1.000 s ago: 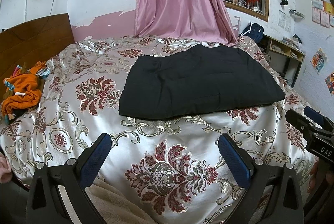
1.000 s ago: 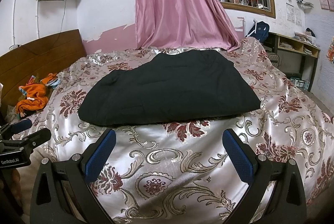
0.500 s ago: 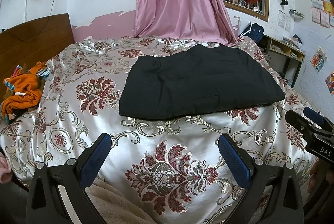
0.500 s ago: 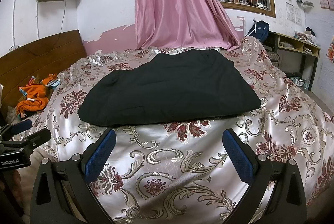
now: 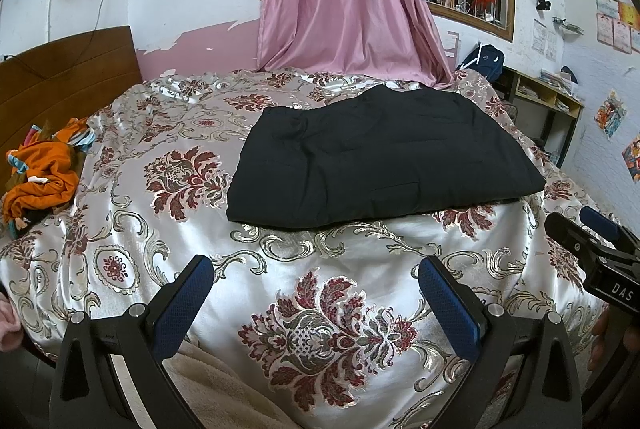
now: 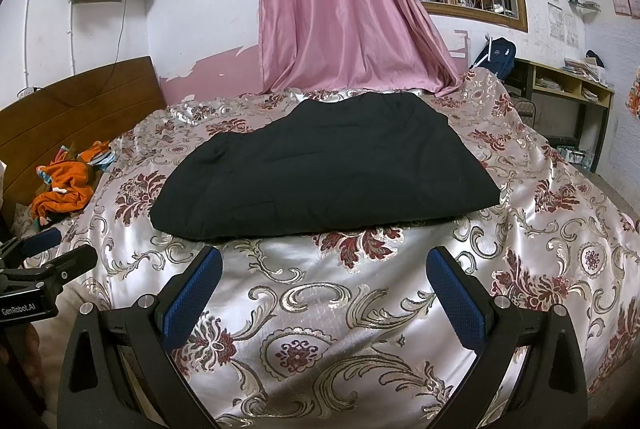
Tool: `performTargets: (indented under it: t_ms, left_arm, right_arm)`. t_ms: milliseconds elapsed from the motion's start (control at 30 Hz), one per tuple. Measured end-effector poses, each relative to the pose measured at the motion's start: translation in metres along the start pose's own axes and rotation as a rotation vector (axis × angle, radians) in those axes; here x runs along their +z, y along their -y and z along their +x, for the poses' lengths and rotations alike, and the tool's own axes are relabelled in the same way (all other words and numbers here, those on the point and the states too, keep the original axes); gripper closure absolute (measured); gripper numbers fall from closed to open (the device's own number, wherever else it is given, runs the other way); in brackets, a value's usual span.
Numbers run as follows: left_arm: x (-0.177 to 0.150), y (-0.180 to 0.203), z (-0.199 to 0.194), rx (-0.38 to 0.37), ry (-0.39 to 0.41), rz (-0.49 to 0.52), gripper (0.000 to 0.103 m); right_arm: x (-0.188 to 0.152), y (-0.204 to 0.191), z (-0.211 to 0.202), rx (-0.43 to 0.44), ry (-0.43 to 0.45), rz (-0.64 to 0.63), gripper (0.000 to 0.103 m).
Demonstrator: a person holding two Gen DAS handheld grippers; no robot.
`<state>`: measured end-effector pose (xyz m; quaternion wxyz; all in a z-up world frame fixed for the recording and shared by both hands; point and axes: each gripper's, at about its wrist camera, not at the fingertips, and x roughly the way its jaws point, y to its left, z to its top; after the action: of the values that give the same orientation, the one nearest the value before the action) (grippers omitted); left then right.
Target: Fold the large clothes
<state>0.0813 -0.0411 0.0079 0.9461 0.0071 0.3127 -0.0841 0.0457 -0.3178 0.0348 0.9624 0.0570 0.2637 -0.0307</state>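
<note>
With the black garment (image 5: pixel 380 157) lying flat at twelve o'clock on the floral bedspread (image 5: pixel 320 309), the left gripper (image 5: pixel 316 297) and right gripper (image 6: pixel 326 287), both wide open and empty, should probably pinch its near corners together.

Both your grippers held level, side by side.
Left gripper (image 5: pixel 316 275) jaws spread wide, empty; right gripper (image 6: pixel 324 265) likewise.
</note>
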Motion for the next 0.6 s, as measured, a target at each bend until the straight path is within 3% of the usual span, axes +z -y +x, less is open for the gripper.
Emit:
performTargets:
  t_ms: [267, 600]
  left_arm:
    - [0.0039, -0.0036, -0.0042, 0.044, 0.032, -0.010, 0.000]
    - [0.0068, -0.0080, -0.0035, 0.042, 0.051, -0.010, 0.000]
  right_arm:
    - [0.0000, 0.0004, -0.0002, 0.000, 0.000, 0.002, 0.003]
    - [-0.0028, 0.0006, 0.0002, -0.001, -0.003, 0.002, 0.003]
